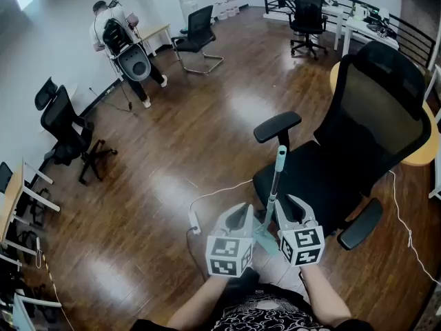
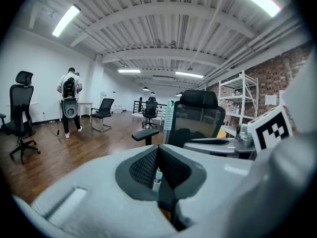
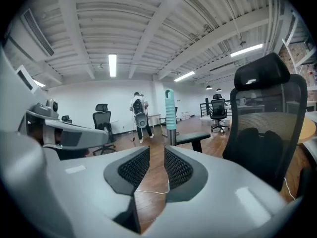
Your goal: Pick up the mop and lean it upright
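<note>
The mop (image 1: 278, 167) stands nearly upright, its teal grip on top and its grey pole against the front of the black office chair (image 1: 372, 123). My left gripper (image 1: 244, 212) is low at the pole's left. In the left gripper view its jaws (image 2: 157, 151) are closed on a thin grey-and-teal piece of the lower pole (image 2: 157, 178), and the teal grip (image 2: 170, 114) rises beyond. My right gripper (image 1: 293, 205) is just right of the pole. Its jaws (image 3: 156, 151) stand apart with only floor between them, and the mop grip (image 3: 170, 108) is past the tips.
A white cable (image 1: 220, 190) runs across the wooden floor to a plug strip left of my grippers. A person with a backpack (image 1: 118, 36) stands far off at the wall. Other office chairs (image 1: 69, 133) and desks line the room's edges. A round wooden table edge (image 1: 422, 156) lies behind the chair.
</note>
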Demonstrator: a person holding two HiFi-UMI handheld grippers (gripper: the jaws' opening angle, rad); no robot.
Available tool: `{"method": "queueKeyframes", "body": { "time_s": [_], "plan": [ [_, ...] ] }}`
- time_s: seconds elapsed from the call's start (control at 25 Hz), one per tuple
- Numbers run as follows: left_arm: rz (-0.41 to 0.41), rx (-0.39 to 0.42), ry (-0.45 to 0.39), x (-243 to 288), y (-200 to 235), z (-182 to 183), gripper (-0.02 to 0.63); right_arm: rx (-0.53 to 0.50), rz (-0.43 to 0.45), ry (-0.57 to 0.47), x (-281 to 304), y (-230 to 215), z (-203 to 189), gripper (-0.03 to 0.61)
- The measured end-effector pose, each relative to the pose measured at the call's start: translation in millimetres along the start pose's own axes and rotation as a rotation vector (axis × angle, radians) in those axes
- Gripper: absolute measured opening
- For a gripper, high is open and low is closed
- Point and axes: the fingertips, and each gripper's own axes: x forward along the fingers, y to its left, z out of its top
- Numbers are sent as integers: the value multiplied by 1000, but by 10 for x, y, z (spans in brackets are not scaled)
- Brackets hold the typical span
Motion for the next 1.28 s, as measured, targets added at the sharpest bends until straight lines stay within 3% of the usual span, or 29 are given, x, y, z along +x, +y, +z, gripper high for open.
{"method": "queueKeyframes", "body": {
  "time_s": [0.24, 0.6, 1.28],
  "plan": [
    [28, -9, -14, -262, -138, -84, 3, -38, 73, -45, -315, 319, 113, 2],
    [42, -21, -35, -552, -357, -194, 3, -73, 188, -54, -714, 757, 107, 2],
    [27, -15, -43, -645, -601, -242, 3, -70, 201, -60, -971, 758, 38, 2]
  ]
}}
